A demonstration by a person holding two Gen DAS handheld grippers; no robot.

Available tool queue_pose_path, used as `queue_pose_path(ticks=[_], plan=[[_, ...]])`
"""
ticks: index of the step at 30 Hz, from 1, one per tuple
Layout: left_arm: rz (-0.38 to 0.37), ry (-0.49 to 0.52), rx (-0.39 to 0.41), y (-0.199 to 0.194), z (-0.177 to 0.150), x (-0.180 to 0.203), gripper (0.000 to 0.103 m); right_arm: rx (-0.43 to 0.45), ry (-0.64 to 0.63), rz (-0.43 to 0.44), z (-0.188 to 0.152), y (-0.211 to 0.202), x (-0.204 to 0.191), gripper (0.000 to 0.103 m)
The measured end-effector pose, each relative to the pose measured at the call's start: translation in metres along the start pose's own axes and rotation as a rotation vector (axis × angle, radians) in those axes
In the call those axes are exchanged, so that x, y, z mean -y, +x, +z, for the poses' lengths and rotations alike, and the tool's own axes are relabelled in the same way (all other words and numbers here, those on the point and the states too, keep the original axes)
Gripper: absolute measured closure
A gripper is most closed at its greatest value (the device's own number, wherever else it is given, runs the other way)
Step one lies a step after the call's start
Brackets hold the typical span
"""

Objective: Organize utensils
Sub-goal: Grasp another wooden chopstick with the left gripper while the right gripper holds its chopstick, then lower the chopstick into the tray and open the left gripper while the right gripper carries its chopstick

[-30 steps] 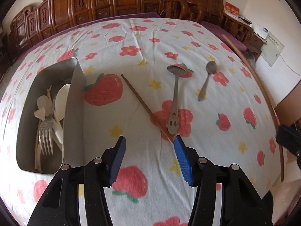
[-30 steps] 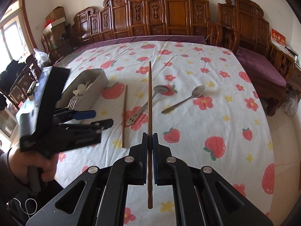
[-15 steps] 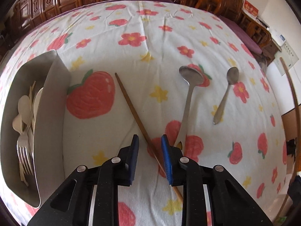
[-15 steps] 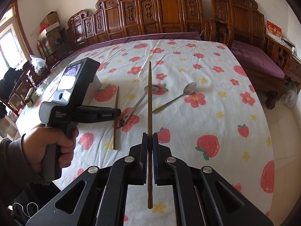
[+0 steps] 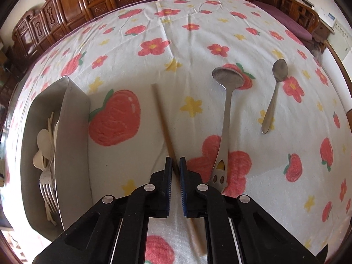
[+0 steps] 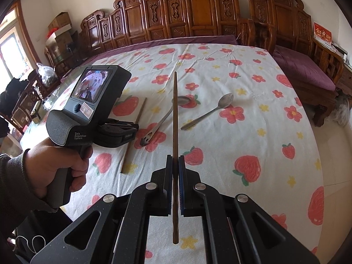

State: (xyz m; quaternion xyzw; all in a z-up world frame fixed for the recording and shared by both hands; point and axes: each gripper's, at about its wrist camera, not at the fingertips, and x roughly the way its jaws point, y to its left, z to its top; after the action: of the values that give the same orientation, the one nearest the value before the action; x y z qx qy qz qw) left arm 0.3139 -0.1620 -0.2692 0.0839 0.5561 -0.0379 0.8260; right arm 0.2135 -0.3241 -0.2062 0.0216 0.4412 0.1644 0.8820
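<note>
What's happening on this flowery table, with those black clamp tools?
A person is tidying cutlery with two hand-held grippers. The right gripper is clamped on one wooden chopstick, held above the table. The left gripper has closed around the second chopstick, which lies on the tablecloth. A large spoon and a small spoon lie loose; the metal tray on the left already holds forks and pale spoons.
</note>
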Motion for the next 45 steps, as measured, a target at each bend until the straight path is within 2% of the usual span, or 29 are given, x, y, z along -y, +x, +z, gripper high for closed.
queue_pose_path(ticks=[8,21,45], plan=[[-0.029,0.010,0.040,-0.012,-0.007,0.001,0.099,0.001,0.001,0.004,0.000,0.000,0.000,0.097],[-0.071,0.062,0.152,-0.059,-0.024,-0.002,0.099,0.006,-0.008,0.012,0.001,-0.001,-0.004,0.097],[-0.145,0.032,0.266,-0.112,-0.056,-0.067,0.099,0.006,-0.089,0.003,-0.006,0.004,-0.037,0.097]])
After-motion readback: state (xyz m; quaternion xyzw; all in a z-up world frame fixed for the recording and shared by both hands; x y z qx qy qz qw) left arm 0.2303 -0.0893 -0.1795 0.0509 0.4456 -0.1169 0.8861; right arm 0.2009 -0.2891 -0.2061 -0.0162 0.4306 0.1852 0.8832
